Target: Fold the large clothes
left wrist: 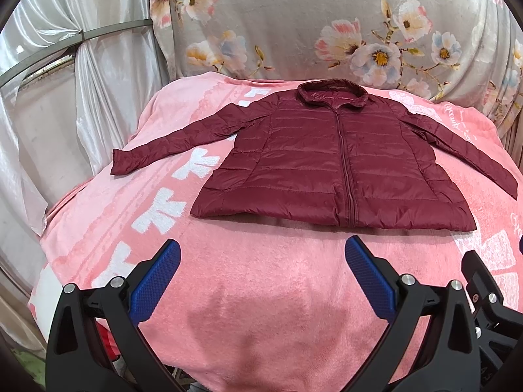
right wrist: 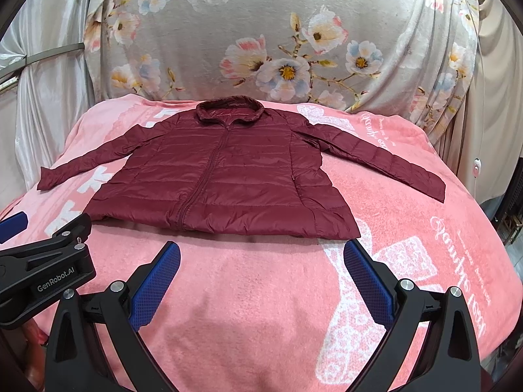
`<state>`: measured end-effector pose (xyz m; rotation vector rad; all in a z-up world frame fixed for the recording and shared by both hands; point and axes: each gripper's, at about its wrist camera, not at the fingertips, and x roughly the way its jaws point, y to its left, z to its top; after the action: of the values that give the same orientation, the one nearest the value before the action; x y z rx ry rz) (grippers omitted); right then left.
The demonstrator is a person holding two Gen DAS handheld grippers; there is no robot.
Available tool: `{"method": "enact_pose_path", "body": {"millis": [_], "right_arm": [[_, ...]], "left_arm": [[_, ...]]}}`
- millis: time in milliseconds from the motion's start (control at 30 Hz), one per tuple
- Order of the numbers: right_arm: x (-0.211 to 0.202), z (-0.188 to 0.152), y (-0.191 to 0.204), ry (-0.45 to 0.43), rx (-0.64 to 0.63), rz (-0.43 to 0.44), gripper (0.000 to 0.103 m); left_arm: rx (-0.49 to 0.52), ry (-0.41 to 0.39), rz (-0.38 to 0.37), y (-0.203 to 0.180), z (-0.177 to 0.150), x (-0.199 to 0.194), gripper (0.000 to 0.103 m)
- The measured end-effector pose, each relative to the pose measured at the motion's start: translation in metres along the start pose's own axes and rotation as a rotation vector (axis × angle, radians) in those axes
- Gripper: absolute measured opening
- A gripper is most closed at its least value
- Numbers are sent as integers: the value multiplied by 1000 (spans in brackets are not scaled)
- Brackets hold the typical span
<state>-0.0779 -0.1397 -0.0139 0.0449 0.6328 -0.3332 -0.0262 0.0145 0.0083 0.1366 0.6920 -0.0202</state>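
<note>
We see the jacket (left wrist: pixel 336 160) lying flat and zipped at 12 o'clock on the blanket (left wrist: pixel 261 277), collar far, both sleeves spread outward. Our left gripper (left wrist: pixel 263 254) hovers above bare blanket at 6 o'clock from the hem, jaws wide, holding nothing. Our right gripper (right wrist: pixel 261 254) sits just beside it at 3 o'clock, jaws likewise wide and empty. A floral sheet (right wrist: pixel 261 32) hangs behind.
</note>
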Motion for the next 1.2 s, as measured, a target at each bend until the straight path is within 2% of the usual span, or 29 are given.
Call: {"method": "enact_pose_path", "body": {"millis": [1200], "right_arm": [[3,-1,3,8,-4,2,98]], "left_arm": [[-9,5,1,2,-2,5,98]]}}
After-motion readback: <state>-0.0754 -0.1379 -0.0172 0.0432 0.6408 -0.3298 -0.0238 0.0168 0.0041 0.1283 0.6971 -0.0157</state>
